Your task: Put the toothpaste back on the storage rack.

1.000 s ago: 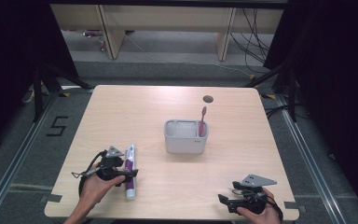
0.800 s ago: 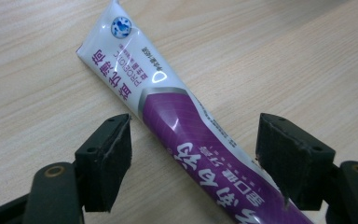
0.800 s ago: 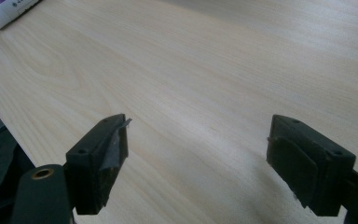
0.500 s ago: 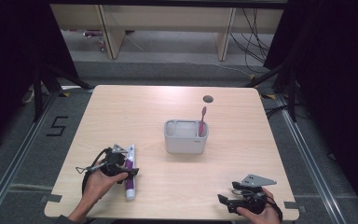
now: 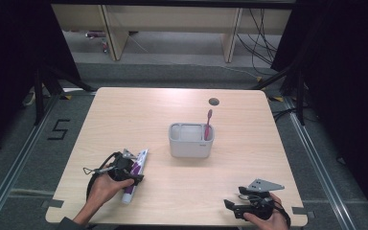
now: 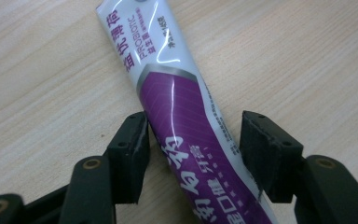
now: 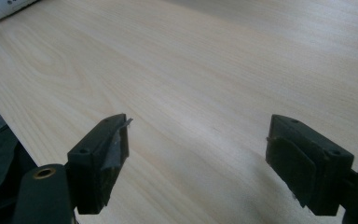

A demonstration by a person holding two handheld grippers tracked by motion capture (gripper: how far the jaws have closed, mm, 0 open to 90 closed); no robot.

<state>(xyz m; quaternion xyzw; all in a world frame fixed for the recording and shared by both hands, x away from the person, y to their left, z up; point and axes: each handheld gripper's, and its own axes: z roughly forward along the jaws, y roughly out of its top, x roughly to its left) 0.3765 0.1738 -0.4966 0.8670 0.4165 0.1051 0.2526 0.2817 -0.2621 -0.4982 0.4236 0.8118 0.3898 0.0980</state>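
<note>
On the worktop (image 5: 124, 110): holder (image 5: 190, 140) near the middle, toothbrush (image 5: 207, 123) upright in its right end. Left of and nearer than the holder, toothpaste tube (image 5: 135, 172) lying flat, between the jaws of the left tongs (image 5: 130, 173). At the near right corner, well apart from both, the right tongs (image 5: 231, 207).

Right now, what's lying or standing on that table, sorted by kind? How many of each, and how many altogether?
Toothpaste tube, purple and white, lying flat between the left gripper jaws: 1
Toothbrush, pink, standing in the holder: 1
Holder, grey, rectangular: 1
Total: 3 things, not counting the two hand-held grippers.
</note>
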